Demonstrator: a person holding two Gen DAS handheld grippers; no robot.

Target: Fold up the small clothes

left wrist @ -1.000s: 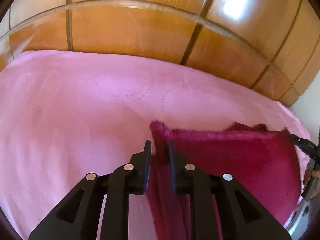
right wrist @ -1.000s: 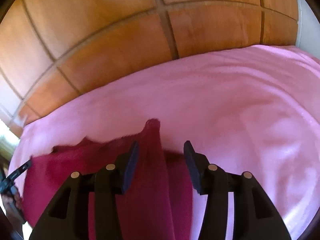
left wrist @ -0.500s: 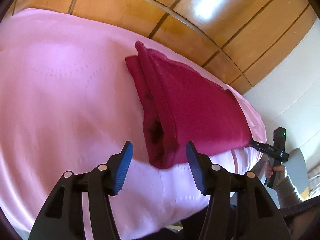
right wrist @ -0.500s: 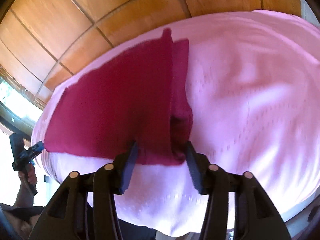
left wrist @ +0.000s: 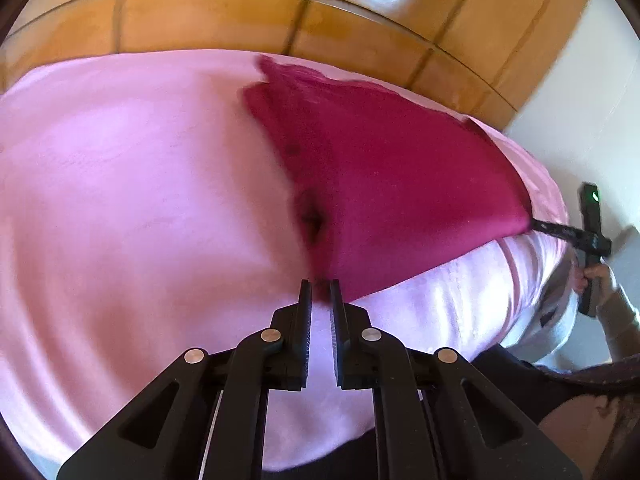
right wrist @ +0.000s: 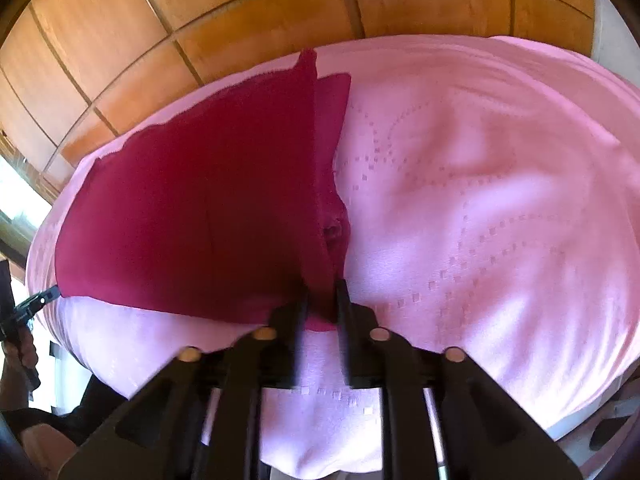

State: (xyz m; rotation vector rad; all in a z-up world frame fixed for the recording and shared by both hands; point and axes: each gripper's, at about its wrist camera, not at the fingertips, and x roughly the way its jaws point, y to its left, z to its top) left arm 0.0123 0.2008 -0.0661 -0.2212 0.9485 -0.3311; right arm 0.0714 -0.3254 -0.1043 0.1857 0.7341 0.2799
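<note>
A dark red cloth (left wrist: 384, 184) lies folded on the pink bedspread (left wrist: 132, 200), its long folded edge running toward me. My left gripper (left wrist: 320, 286) is shut on the cloth's near left corner. In the right wrist view the same cloth (right wrist: 192, 216) spreads to the left. My right gripper (right wrist: 322, 292) is shut on its near right corner, with red fabric between the fingers. Each gripper shows small at the edge of the other's view, at the cloth's far corner.
A wooden panelled headboard (left wrist: 280, 20) runs along the far side of the bed. A white wall (left wrist: 580, 92) stands at the right. The bed's near edge drops off just under both grippers. The person's hand (left wrist: 596, 276) holds the right gripper.
Both grippers let go of the far corners, drew back to the near edge, and have now closed on the cloth's near corners. Half a second ago both were open.
</note>
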